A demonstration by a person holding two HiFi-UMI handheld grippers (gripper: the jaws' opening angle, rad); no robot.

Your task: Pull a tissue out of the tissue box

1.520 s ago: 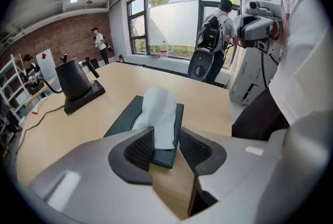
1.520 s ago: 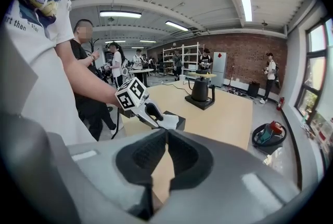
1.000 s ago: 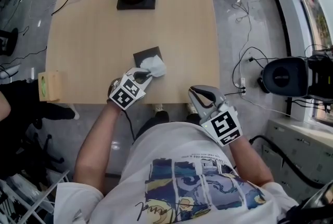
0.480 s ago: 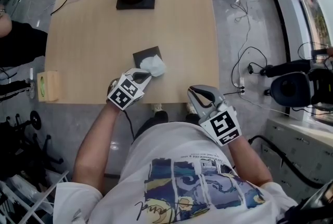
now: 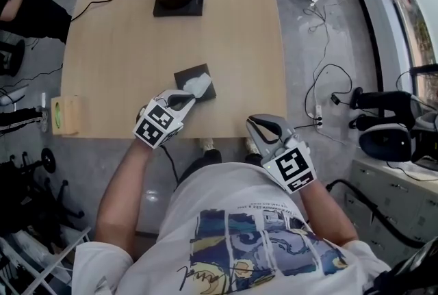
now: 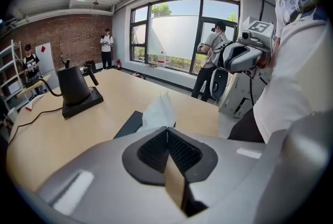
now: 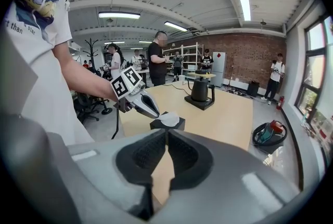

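L gripper (image 5: 194,99) is pinched shut on tissue (image 5: 199,85) to draw it from tissue box (image 5: 183,76), while R gripper (image 5: 253,122), shut & empty, hangs clear off table (image 5: 123,47) edge.

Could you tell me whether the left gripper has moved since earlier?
Yes; the left gripper pulled back from the tissue box, toward the table's near edge.

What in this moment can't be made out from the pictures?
- Dark square tissue box: its slot, all views, covered by the white tissue.
- Small tan box, head view: green marking too small to read.
- Left gripper view: tissue box's near side hidden behind the left gripper.
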